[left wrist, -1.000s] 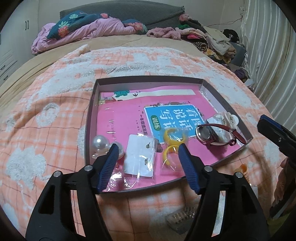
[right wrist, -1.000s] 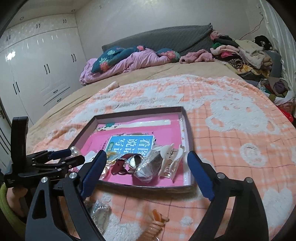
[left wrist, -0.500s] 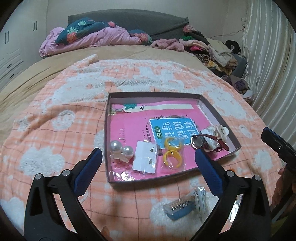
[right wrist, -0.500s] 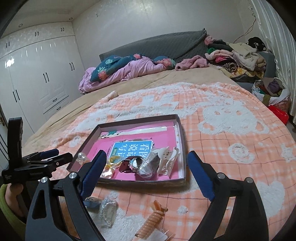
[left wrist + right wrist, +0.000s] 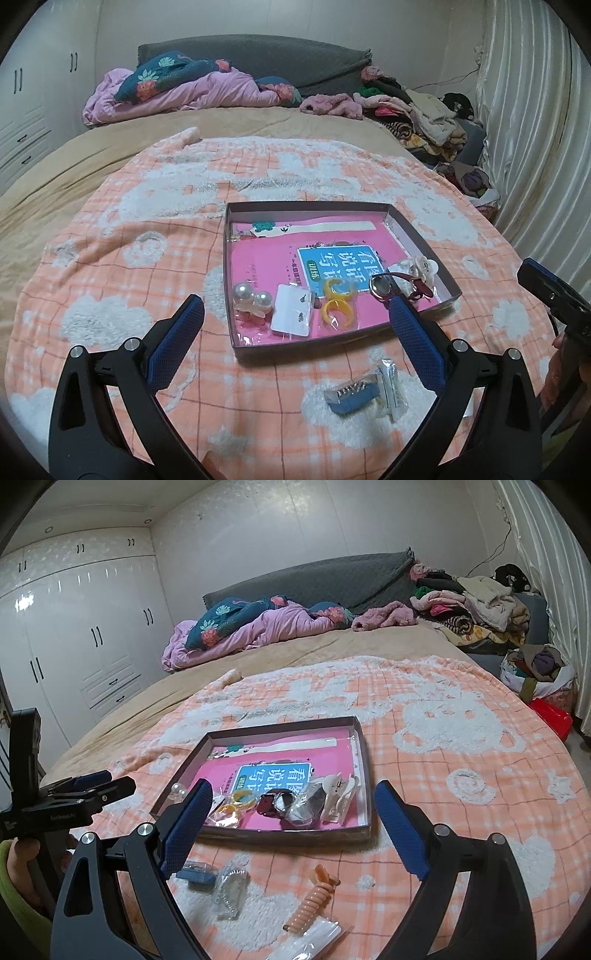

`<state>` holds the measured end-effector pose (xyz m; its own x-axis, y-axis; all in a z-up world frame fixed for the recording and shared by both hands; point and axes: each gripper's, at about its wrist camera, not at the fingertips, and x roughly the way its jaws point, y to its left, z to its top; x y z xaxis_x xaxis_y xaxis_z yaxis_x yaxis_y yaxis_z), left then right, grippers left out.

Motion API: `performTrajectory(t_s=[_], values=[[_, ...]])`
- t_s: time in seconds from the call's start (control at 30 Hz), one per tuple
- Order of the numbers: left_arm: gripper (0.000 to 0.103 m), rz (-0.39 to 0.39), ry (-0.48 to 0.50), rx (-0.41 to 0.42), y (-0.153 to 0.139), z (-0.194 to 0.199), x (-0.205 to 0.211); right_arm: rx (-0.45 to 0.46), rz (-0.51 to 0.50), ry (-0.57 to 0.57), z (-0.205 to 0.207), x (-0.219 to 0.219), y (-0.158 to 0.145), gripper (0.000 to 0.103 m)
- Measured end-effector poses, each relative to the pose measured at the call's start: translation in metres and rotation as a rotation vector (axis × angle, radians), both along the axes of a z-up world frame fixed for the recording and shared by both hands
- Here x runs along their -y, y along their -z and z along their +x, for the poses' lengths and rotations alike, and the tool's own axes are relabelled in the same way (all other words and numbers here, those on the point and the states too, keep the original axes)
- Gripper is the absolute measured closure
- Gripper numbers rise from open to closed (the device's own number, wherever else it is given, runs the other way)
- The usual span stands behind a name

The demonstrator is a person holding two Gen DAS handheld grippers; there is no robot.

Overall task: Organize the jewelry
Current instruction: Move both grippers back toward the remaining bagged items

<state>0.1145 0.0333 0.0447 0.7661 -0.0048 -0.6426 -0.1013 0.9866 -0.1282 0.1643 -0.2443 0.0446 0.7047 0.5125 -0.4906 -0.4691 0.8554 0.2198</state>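
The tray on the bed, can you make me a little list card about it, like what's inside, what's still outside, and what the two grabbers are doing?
tray: shallow, on the orange checked blanket
inside: pearl clip, earring card, yellow rings, watch, white claw clip
outside, near edge: blue piece, clear packets, orange spiral tie
left gripper: open, empty
right gripper: open, empty

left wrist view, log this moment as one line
left tongs: open, empty, jaws just opened | right tongs: open, empty | tray: pearls, yellow rings inside | blanket: blue clip outside tray
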Motion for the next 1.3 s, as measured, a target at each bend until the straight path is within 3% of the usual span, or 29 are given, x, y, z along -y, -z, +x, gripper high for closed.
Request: performTrajectory(t_s=[0.53,1.3], values=[[0.009,0.013,0.027,0.008,-0.002,-0.026,0.004,-0.004,-0.028,-0.014,-0.027,0.001,-0.001,0.014],[0.009,0.054,0.068,-0.055,0.022,-0.049,0.013,-0.056,-0.093,-0.047,-0.046,-0.005,0.020,0.014]])
